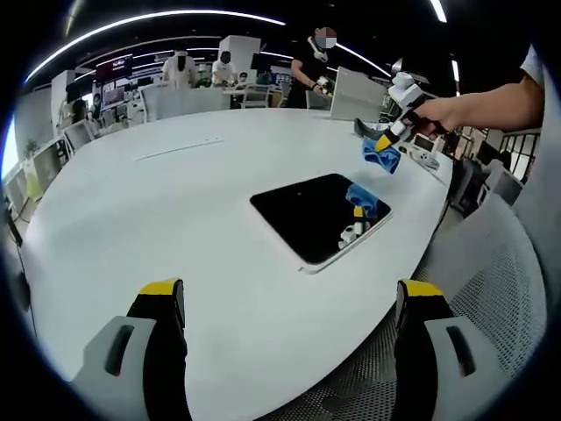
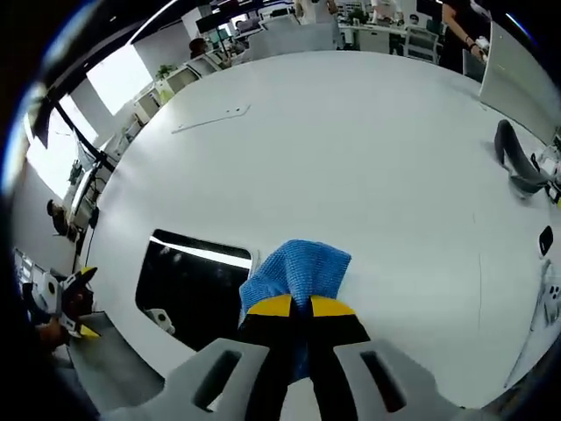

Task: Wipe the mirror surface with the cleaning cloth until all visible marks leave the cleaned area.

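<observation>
Here, in the right gripper view, my right gripper [image 2: 293,306] has its yellow-tipped jaws clamped on the blue cleaning cloth [image 2: 296,272], low in the frame; the jaws cover the cloth's lower part. The mirror [image 2: 188,285] lies lower left, dark, its right edge hidden behind the cloth, so I cannot tell whether cloth and glass touch. In the left gripper view my left gripper [image 1: 289,294] shows jaws wide apart at the bottom, holding nothing. There the mirror sits centre right on the white table [image 1: 158,210], close to the table's edge on the right, with broad bare tabletop toward the upper left. Any marks on the glass are too small to make out
</observation>
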The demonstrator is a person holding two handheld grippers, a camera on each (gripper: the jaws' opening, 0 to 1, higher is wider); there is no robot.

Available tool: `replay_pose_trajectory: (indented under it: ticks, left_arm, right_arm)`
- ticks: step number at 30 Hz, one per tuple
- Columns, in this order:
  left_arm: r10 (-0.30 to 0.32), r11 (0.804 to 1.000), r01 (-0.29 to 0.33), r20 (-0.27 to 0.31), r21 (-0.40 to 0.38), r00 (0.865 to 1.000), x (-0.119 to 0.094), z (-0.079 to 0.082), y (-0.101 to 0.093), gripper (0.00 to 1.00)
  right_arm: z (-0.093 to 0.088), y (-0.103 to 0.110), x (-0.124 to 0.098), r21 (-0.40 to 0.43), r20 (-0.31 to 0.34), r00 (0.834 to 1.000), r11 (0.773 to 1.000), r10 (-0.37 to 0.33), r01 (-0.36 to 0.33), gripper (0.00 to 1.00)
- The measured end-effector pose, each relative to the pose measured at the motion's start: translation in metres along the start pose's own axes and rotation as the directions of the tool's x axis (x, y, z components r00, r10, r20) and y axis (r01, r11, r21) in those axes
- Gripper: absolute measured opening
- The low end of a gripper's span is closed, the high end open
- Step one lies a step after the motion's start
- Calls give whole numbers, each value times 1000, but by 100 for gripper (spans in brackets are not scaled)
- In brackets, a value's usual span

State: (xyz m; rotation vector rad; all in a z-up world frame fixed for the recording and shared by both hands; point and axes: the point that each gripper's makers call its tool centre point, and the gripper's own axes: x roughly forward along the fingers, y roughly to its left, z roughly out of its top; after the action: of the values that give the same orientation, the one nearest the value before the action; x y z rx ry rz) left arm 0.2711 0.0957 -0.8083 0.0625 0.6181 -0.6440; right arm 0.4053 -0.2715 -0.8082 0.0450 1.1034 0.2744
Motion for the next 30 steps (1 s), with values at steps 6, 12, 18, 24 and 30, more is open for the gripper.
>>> replay_pose_trajectory:
  ticks: [6,12,18,24,30]
  left_arm:
    - [1,1000,-1,-2,-3,1000,0,0,1,99]
    - [0,1000,0,-8,-2,1000,0,-1,0,99]
    - [0,1000,0,-7,-2,1000,0,-1,0,99]
    - [-2,1000,2,-7,-3,1000,-1,-2,0,99]
    - [-25,999,25,4,23,1000,1,2,-9,99]
  right_arm:
    - [-8,3,9,-2,-14,1000,1000,5,-5,0]
    - [-26,5,32,22,-47,999,1000,9,-8,0]
    - [-42,3,60,29,-33,999,1000,-10,11,1]
    - [-45,1,57,-17,-67,998,1000,2,-4,0]
    - [-44,2,57,-18,-76,997,1000,5,-7,1]
